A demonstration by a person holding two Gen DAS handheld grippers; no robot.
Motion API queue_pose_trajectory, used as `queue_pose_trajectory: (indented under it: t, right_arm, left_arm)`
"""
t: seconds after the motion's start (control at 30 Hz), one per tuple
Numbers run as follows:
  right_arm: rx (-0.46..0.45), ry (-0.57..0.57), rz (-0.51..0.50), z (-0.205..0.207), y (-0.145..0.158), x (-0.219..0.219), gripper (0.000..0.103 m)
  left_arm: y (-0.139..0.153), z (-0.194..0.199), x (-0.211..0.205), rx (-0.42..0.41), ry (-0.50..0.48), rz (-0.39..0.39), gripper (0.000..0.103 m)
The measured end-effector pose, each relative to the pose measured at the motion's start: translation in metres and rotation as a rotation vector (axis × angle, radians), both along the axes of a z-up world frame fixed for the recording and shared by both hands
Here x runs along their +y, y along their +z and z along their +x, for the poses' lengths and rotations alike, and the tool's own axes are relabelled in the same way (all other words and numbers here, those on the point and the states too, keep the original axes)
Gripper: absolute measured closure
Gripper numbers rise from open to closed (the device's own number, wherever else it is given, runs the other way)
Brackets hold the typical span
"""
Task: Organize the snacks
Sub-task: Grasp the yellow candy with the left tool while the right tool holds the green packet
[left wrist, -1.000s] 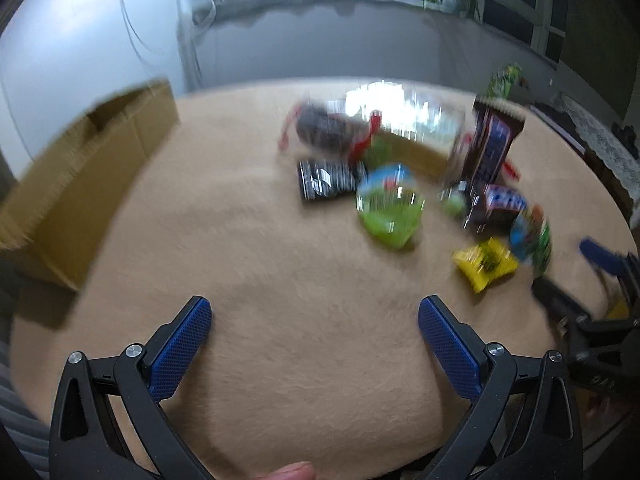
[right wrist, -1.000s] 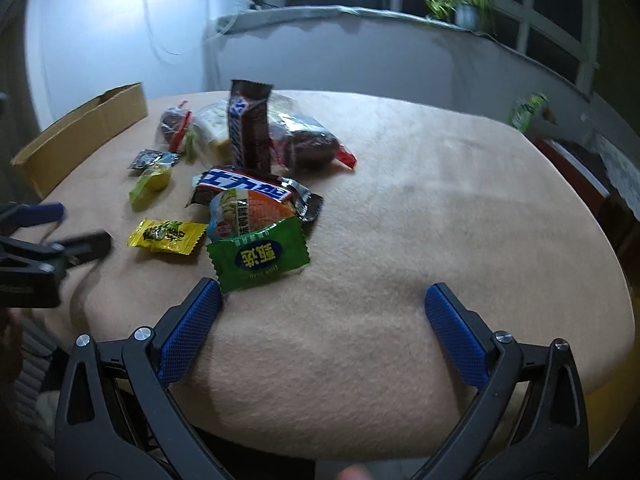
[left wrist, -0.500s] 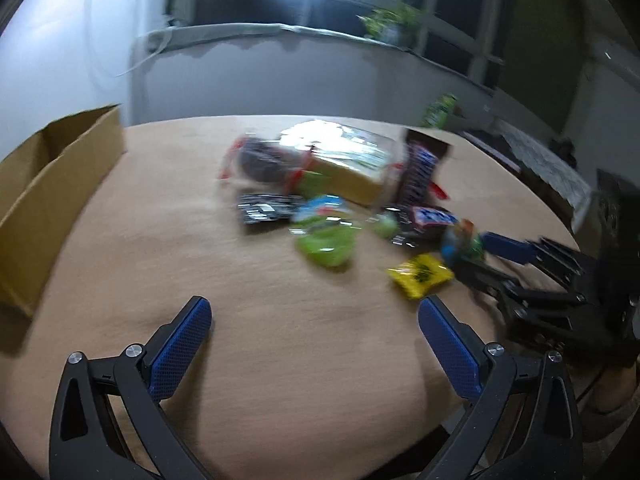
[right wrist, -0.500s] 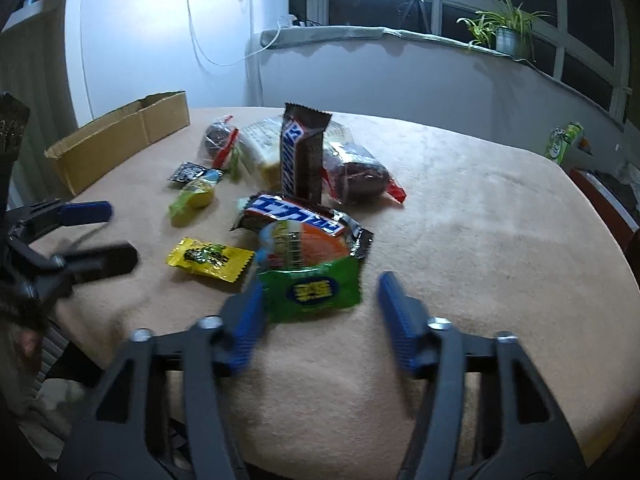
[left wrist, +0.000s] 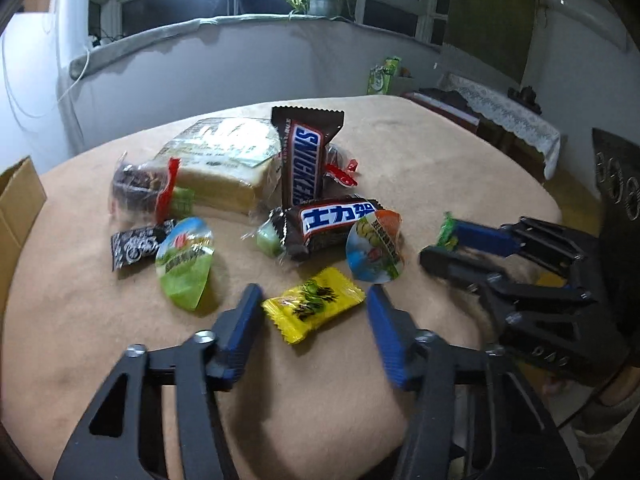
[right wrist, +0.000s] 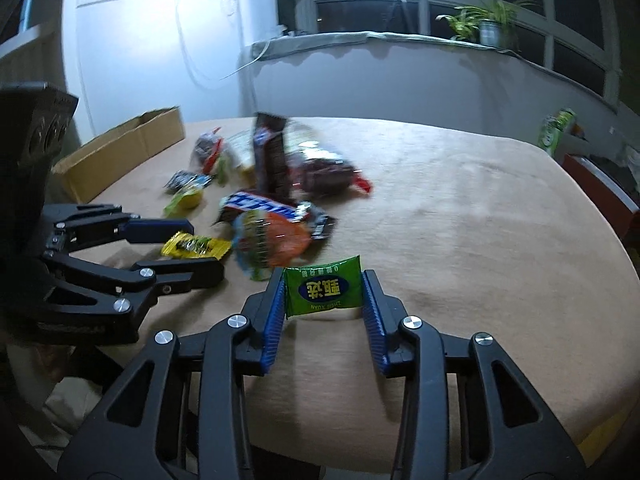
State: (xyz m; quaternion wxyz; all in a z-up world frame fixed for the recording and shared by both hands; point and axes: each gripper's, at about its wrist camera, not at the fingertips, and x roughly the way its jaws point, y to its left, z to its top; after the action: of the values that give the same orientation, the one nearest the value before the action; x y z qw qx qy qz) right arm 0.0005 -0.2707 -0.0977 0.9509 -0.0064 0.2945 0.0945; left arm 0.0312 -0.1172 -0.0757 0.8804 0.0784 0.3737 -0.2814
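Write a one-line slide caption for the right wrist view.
Right gripper closes around a green snack packet on the tan table, while the left gripper flanks a yellow candy.

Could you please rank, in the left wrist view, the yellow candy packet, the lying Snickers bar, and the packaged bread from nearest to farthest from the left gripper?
1. Yellow candy packet, between the left gripper fingers.
2. Lying Snickers bar, mid-pile, behind the packet.
3. Packaged bread, back left of the pile.

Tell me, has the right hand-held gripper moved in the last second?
Yes. The right hand-held gripper has moved forward to the green packet, which was beyond its left finger earlier, and its fingers have narrowed around it.
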Motion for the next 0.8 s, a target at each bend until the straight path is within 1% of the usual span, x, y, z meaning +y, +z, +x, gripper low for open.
queue_pose_trajectory:
  t: [0.1, 0.13, 0.2, 0.23, 0.33, 0.47, 0.53, 0.57, 0.67, 0.73, 0.8]
  right_arm:
    - [0.003, -0.015, 0.013, 0.001, 0.000, -0.006, 0.065]
    - [0.002, -0.016, 0.015, 0.001, 0.000, -0.008, 0.065]
    - [-0.002, -0.020, 0.020, 0.001, 0.000, -0.008, 0.065]
    - [-0.003, -0.022, 0.021, 0.000, 0.000, -0.009, 0.065]
    - [-0.012, -0.029, 0.025, 0.000, 0.001, -0.011, 0.065]
    - [-0.017, -0.039, 0.025, 0.001, 0.002, -0.011, 0.065]
    - [-0.014, -0.037, 0.017, 0.001, 0.002, -0.009, 0.065]
    - [-0.012, -0.038, 0.017, 0.001, 0.002, -0.008, 0.065]
    - [-0.010, -0.042, 0.015, 0.000, 0.001, -0.006, 0.065]
    - [-0.009, -0.043, 0.013, -0.001, 0.001, -0.005, 0.065]
    - [-0.014, -0.046, 0.008, -0.002, 0.003, -0.004, 0.065]
  left_arm:
    - [0.000, 0.005, -0.001, 0.002, 0.002, -0.001, 0.065]
    - [0.000, 0.004, -0.001, -0.003, 0.004, 0.001, 0.072]
    - [-0.001, 0.004, 0.004, -0.001, 0.011, -0.018, 0.073]
    - [0.000, 0.005, 0.007, 0.006, 0.020, -0.036, 0.076]
    - [0.001, 0.005, 0.013, 0.008, 0.030, -0.068, 0.081]
    - [0.002, 0.004, 0.015, 0.003, 0.030, -0.081, 0.082]
    - [-0.003, 0.007, 0.010, 0.023, 0.011, -0.060, 0.082]
    - [-0.001, 0.006, 0.007, 0.000, -0.002, -0.037, 0.082]
    - [-0.001, 0.008, 0.005, 0.012, -0.001, -0.038, 0.081]
    - [-0.002, 0.010, 0.000, -0.002, -0.028, -0.007, 0.080]
    - [0.000, 0.010, -0.006, -0.017, -0.041, 0.019, 0.080]
